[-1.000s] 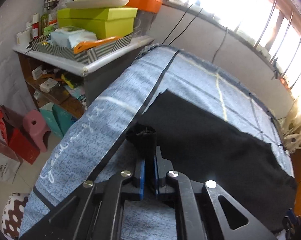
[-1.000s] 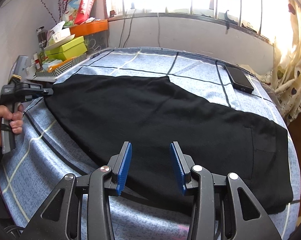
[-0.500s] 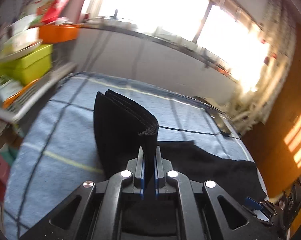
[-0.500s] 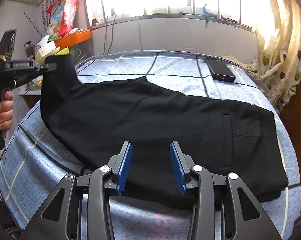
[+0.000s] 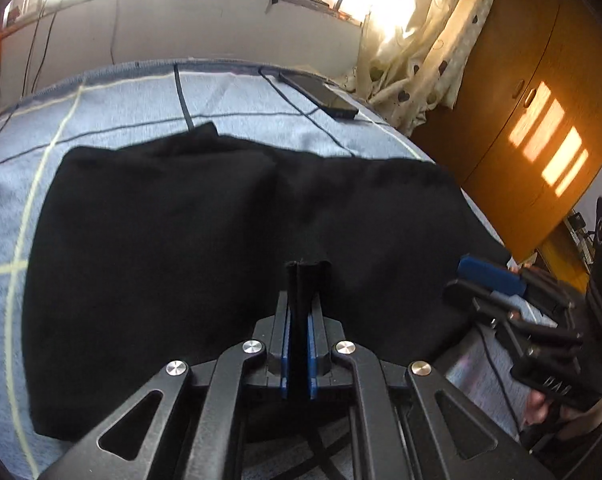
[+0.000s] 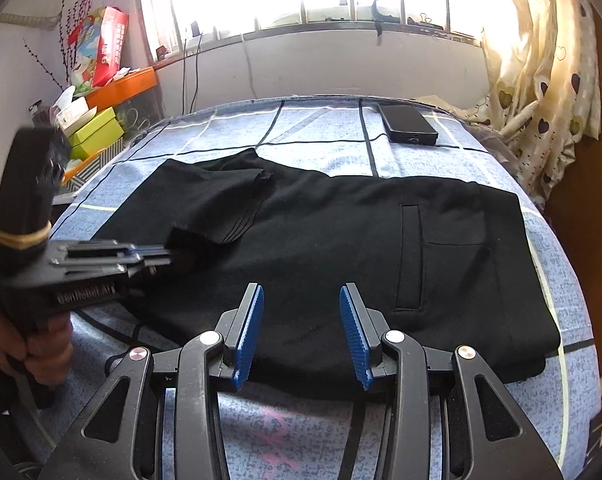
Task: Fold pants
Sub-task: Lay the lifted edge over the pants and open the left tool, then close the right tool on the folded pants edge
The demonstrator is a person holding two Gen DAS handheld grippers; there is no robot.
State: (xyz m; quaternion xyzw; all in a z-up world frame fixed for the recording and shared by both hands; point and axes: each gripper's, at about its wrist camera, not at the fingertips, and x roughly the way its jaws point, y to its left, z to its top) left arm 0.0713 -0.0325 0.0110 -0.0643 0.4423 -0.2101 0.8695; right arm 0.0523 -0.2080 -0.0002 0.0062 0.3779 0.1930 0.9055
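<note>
The pair of black fabric pants point(image 6: 321, 248) lies on the bed with the blue checked sheet point(image 6: 321, 128), and the leg end that a second ago lay stretched out flat toward the cluttered shelf side has been lifted and carried over the body of the garment, so the hem end now rests doubled back on top, its cuff point(image 6: 261, 178) pointing toward the window. That suggests the first lengthwise fold is nearly made: the garment looks about half its former length, with the waist and pocket end lying undisturbed nearer the wooden wardrobe. The left gripper point(image 5: 299, 312) has swung across from the shelf side and rolled over, and it now points down at the cloth from the near edge, its jaws clenched on a thick bunch of the black fabric that stands up between the blue pads point(image 5: 285, 344). In the right wrist view the person's hand point(image 6: 37, 348) grips its handle low at the left. The right gripper point(image 6: 301, 320) hovers over the near edge of the pants, angled down, its jaws released and empty. A black smartphone point(image 6: 407, 124) lies on the sheet beyond, well apart from the fold.
</note>
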